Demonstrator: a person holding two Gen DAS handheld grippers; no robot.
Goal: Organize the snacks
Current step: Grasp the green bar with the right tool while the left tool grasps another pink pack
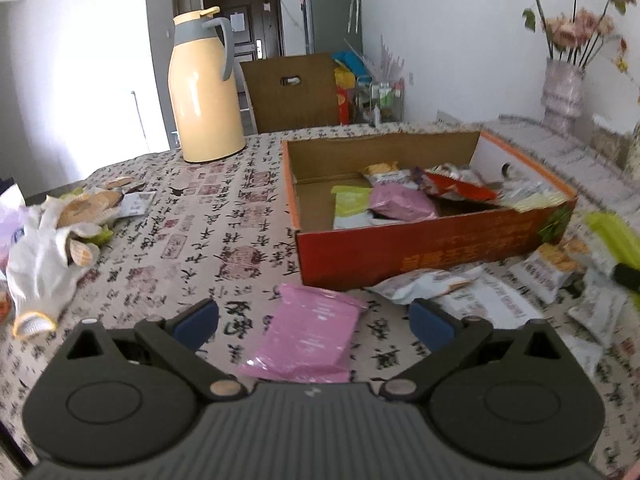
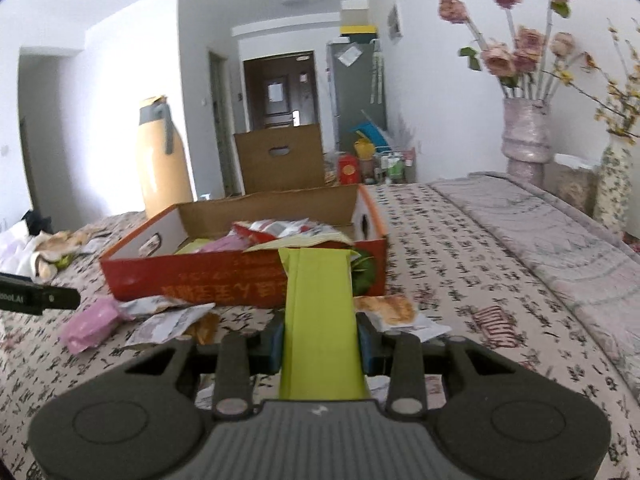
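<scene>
A red cardboard box (image 1: 400, 248) stands open on the table with several snack packets (image 1: 400, 200) inside. My left gripper (image 1: 314, 320) is open just above a pink snack packet (image 1: 308, 340) that lies flat in front of the box, between the blue pads without touching them. My right gripper (image 2: 320, 344) is shut on a green snack packet (image 2: 316, 292), which sticks out forward toward the box's (image 2: 200, 276) near right corner. Loose white packets (image 1: 424, 284) lie along the box's front wall. The green packet (image 1: 612, 236) also shows at the right edge of the left wrist view.
A yellow thermos jug (image 1: 204, 92) stands at the table's far left. White work gloves (image 1: 44, 248) and wrappers lie at the left edge. A vase with flowers (image 2: 524, 136) and a folded blanket (image 2: 540, 232) are on the right. A brown chair back (image 1: 292, 92) is behind the table.
</scene>
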